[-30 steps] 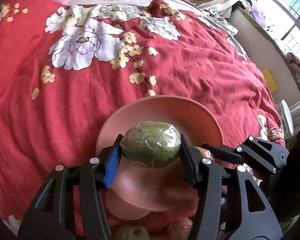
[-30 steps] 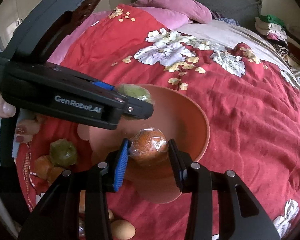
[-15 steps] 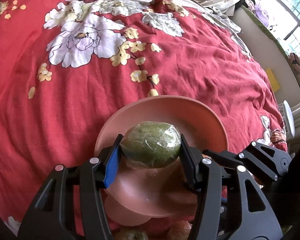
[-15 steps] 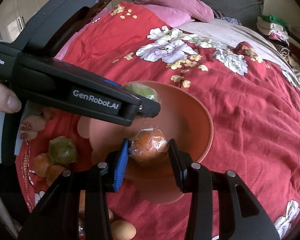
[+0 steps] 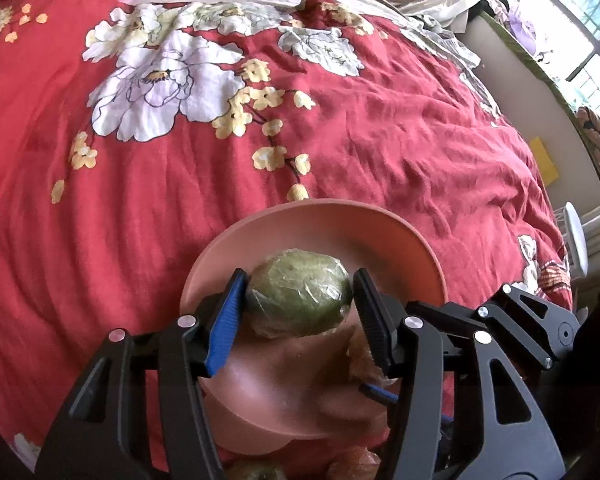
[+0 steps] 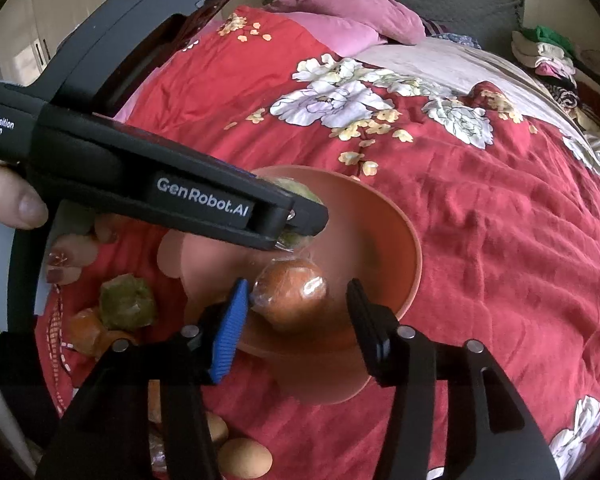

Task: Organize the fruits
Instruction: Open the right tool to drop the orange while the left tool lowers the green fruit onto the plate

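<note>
Red bedding printed with big white flowers point(image 5: 156, 84) spreads under everything I do, a quilt point(image 6: 520, 240) that runs back to pink pillows point(image 6: 340, 20) and a grey headboard. My left gripper point(image 5: 300, 300) is clenched on a green fruit wrapped in clear film point(image 5: 300, 296), both pads pressed to its sides, held over the pink bowl point(image 5: 340, 220). My right gripper point(image 6: 296, 308) is opening: its blue pad still touches the film of the wrapped orange fruit point(image 6: 296, 296), while the black pad stands clear of it. That orange fruit sits low inside the bowl point(image 6: 380, 216), near the closer wall.

Crowding is the trouble. From the right wrist view the body of the left gripper point(image 6: 160, 196) crosses just above the orange fruit and covers most of the green one, and my hand point(image 6: 16, 208) holds it at the left edge of the picture. From the left wrist view the right gripper's fingers point(image 5: 520, 316) lie just beside the bowl's right rim.

Beyond the bowl's far rim the quilt is bare and wide. To its left a small heap waits on the cover: another wrapped green fruit point(image 6: 126, 304) against wrapped orange ones point(image 6: 86, 328). Nearer me, at the bottom of the view, lies a brown egg-shaped thing point(image 6: 246, 458).
</note>
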`<state>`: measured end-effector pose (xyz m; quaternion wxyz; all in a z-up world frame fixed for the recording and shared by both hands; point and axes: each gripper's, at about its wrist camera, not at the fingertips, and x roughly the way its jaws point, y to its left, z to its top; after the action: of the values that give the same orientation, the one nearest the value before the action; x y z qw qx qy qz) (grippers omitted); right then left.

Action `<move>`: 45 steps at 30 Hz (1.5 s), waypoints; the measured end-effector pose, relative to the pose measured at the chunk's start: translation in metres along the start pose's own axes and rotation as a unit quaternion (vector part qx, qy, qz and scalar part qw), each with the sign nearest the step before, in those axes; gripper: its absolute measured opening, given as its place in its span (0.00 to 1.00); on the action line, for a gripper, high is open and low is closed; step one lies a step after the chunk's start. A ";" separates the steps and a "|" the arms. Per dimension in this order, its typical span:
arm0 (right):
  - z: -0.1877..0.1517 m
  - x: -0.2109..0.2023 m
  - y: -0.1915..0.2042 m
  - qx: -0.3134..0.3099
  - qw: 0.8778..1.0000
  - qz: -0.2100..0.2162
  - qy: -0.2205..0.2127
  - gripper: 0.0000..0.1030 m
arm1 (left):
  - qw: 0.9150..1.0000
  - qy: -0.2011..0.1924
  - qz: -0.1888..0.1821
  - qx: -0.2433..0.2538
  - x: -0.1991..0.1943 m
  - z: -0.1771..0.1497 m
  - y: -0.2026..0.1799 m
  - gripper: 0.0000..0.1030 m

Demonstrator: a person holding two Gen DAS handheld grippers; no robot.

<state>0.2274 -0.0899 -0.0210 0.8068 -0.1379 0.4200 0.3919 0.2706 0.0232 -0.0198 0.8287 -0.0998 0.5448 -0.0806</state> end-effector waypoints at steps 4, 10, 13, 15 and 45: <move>0.000 -0.002 -0.001 0.005 1.000 0.003 -0.004 0.53 | 1.000 -0.005 0.001 -0.002 -0.003 0.002 0.001 0.44; 0.000 -0.006 0.000 0.006 1.000 0.008 -0.010 0.56 | 1.000 -0.011 0.002 -0.007 -0.007 0.002 0.003 0.44; -0.001 -0.009 0.000 0.007 1.000 0.007 -0.014 0.60 | 1.000 -0.014 0.002 -0.010 -0.010 0.001 0.004 0.44; -0.001 -0.012 0.000 0.008 1.000 0.010 -0.019 0.61 | 1.000 -0.017 0.001 -0.011 -0.012 0.000 0.004 0.44; -0.008 -0.046 0.001 0.017 0.998 -0.002 -0.064 0.85 | 0.993 -0.105 0.027 -0.042 -0.080 -0.025 0.016 0.76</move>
<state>0.2058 -0.1174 0.0101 0.8351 -0.0999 0.3740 0.3909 0.2162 0.0556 0.0372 0.8781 -0.1275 0.4604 -0.0250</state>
